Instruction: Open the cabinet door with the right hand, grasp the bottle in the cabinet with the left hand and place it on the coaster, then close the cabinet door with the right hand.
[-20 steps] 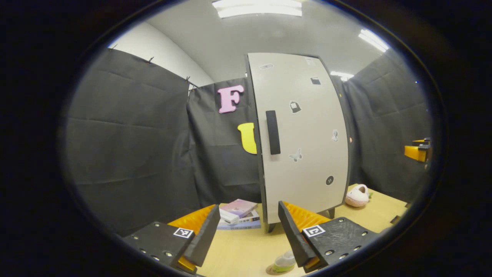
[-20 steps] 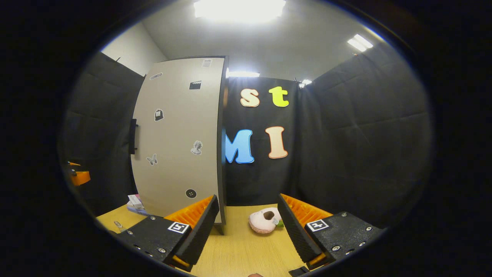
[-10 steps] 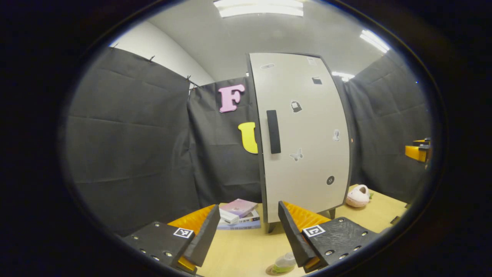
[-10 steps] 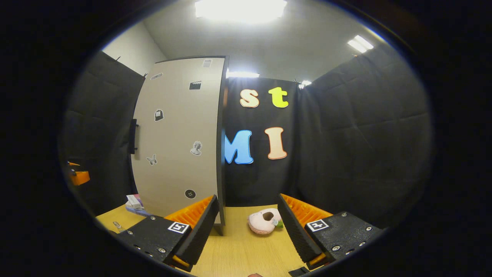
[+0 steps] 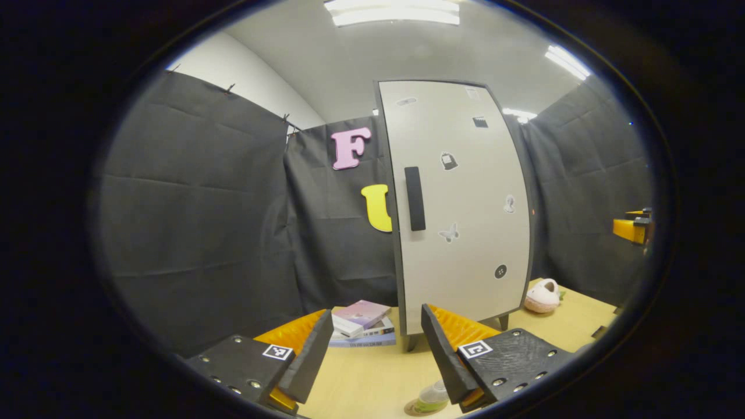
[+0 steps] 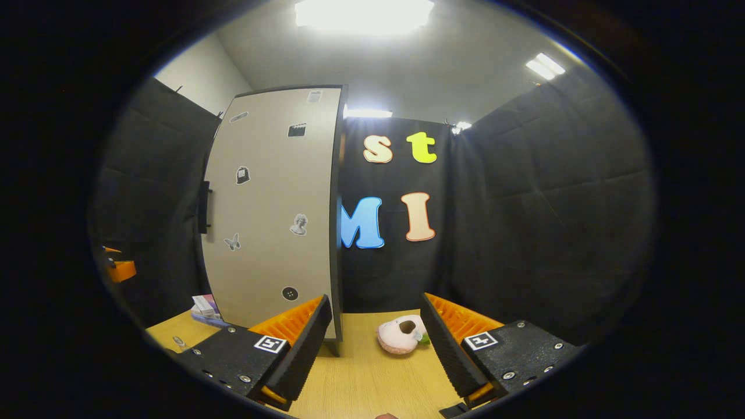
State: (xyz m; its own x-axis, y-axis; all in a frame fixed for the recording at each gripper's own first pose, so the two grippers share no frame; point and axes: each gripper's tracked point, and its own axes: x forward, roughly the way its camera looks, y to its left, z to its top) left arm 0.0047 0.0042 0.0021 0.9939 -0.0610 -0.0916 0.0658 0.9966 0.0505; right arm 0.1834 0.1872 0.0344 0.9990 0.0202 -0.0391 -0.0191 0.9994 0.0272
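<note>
Standing shut on the pale wooden table (image 5: 361, 381): tall off-white cabinet door (image 5: 460, 209) with dark vertical bar handle (image 5: 414, 198). Waiting low with fingers apart, holding nothing: left gripper (image 5: 377, 349) and right gripper (image 6: 376, 343). Best approached with the right gripper square to the handle, then pulled along the hinge arc; bottle presumably hidden inside, round coaster (image 5: 420, 409) near the left gripper.

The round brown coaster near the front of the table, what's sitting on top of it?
A small clear bottle with a green band lies on the round brown coaster. The left gripper's finger covers its right side, so its cap end cannot be seen.
</note>
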